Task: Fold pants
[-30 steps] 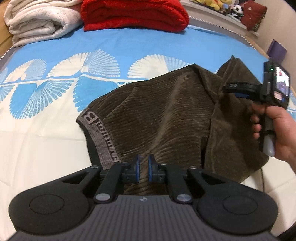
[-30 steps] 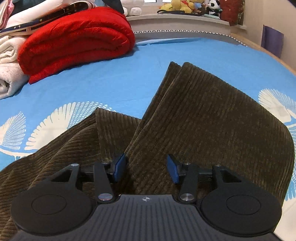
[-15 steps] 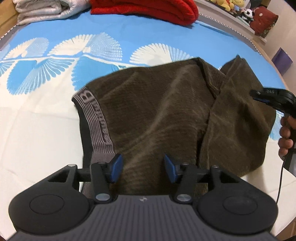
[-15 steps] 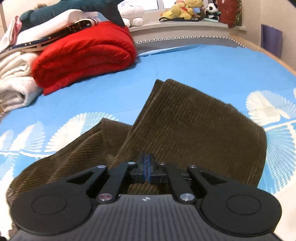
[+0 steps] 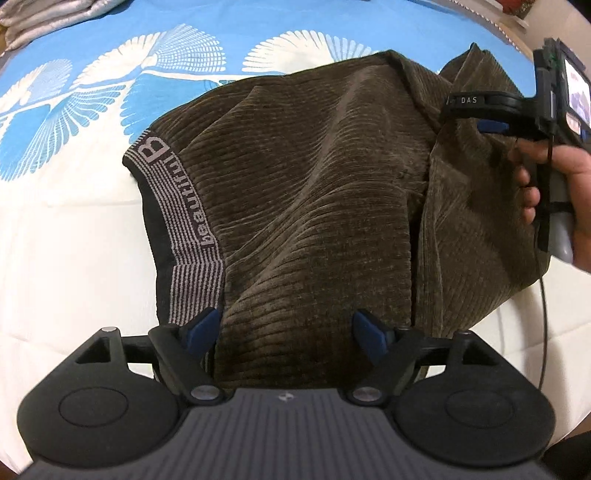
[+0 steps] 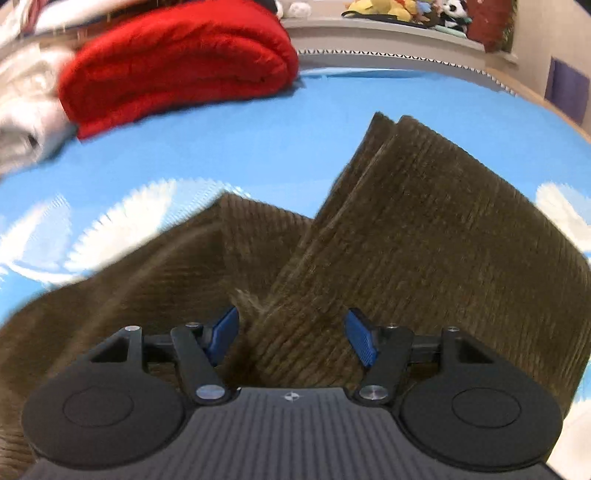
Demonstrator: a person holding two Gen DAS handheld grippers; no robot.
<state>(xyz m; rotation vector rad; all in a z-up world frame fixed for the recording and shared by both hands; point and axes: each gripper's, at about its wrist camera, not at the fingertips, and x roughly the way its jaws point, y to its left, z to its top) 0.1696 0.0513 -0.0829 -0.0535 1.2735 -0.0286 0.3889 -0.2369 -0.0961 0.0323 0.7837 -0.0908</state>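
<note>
Dark olive corduroy pants (image 5: 314,192) lie folded on the bed, their grey striped waistband (image 5: 177,221) to the left. My left gripper (image 5: 286,332) points down over the near edge of the pants. Its jaws are opening wide, with cloth lying under the gap and neither pad pressing on it. In the right wrist view, my right gripper (image 6: 291,338) hovers over the leg part of the pants (image 6: 424,240). Its jaws are opening, and a raised fold edge stands between the pads, untouched. The left wrist view shows the right gripper (image 5: 491,127) in a hand (image 5: 546,177) at the right.
The bed sheet (image 5: 74,103) is blue with white fan prints. A folded red blanket (image 6: 177,70) and white bedding (image 6: 26,122) lie at the far end. Plush toys (image 6: 406,11) sit on a ledge behind. A cable (image 5: 543,314) hangs from the right gripper.
The left jaws went from shut to wide open as the gripper tipped down toward the pants. The right jaws shut half a second ago and stand apart again now.
</note>
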